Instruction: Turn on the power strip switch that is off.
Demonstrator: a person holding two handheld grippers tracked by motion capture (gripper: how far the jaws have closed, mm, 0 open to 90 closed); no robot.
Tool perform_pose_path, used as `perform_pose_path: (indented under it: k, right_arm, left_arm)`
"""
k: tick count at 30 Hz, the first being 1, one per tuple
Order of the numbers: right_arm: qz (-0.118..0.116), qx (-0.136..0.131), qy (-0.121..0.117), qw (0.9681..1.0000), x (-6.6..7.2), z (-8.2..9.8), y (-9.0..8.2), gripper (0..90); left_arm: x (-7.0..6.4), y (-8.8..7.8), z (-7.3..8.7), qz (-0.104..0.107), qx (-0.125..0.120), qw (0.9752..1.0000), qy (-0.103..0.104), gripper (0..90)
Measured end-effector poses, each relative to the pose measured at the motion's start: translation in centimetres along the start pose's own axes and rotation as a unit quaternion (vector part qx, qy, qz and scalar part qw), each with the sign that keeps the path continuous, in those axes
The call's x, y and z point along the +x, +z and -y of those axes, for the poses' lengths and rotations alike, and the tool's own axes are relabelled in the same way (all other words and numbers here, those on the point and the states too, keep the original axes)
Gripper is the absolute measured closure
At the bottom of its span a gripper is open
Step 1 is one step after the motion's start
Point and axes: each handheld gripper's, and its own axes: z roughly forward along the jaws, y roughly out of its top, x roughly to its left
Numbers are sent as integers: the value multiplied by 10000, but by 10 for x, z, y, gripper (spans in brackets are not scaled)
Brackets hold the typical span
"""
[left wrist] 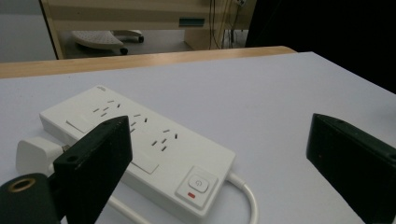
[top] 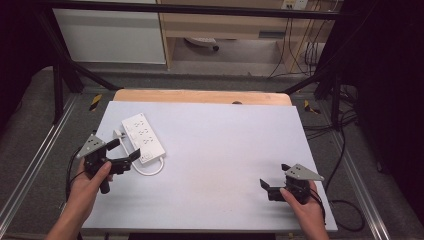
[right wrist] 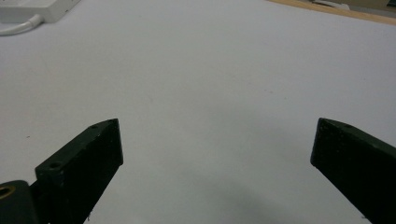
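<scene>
The white plastic power strip (top: 143, 138) with several rows of sockets lies flat near the left edge of the pale grey bench (top: 225, 150), angled so that its switch end points toward the near side. Its white cable (left wrist: 247, 198) loops out from that end, and a white plug (left wrist: 32, 154) rests on the bench just beside its left flank.

The left claw (top: 131, 159) hovers right at the switch end with its jaws spread wide, gripping nothing; in the left gripper view the strip's push switch (left wrist: 198, 185) sits between the two black jaws. The right claw (top: 265, 186) waits near the bench's near right corner, well apart from the strip, jaws also wide open and empty.

By the look of it, the work is at its very start: nothing is grasped yet, and picking up or pressing anything is all still to come.
</scene>
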Motion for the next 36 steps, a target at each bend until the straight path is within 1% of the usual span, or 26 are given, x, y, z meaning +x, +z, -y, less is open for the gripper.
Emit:
perform_pose_path:
  k: [5,10,12,14,18,21,26,30,32,34,36]
  right_arm:
    - [5,4,-4,10000,0,0,0,28]
    - [10,8,6,10000,0,0,0,27]
    - [11,6,15,10000,0,0,0,27]
    - [14,7,13,10000,0,0,0,27]
    - [17,-8,10,10000,0,0,0,27]
    - [16,5,7,10000,0,0,0,27]
    - [14,4,26,10000,0,0,0,27]
    - [24,1,16,10000,-1,0,0,27]
    - [28,3,15,10000,-1,0,0,27]
    - [46,6,1,10000,-1,1,0,27]
    - [79,36,-1,10000,-1,1,1,25]
  left_arm:
    - [-1,-13,8,-6,-36,10000,-30,71]
    - [-4,-24,17,-6,15,10000,-30,71]
    - [-5,-27,21,9,36,10000,-22,71]
    - [-7,-29,26,28,52,10000,-70,71]
    - [-12,-31,35,64,61,9999,-100,72]
    - [-15,-31,40,88,59,9999,-65,72]
    - [-23,-28,43,105,133,9998,63,73]
    - [-31,-22,47,174,286,9993,178,74]
    - [-34,-19,50,218,338,9990,173,75]
    - [-38,-16,53,217,404,9986,264,75]
    - [-41,-12,56,303,469,9979,315,75]
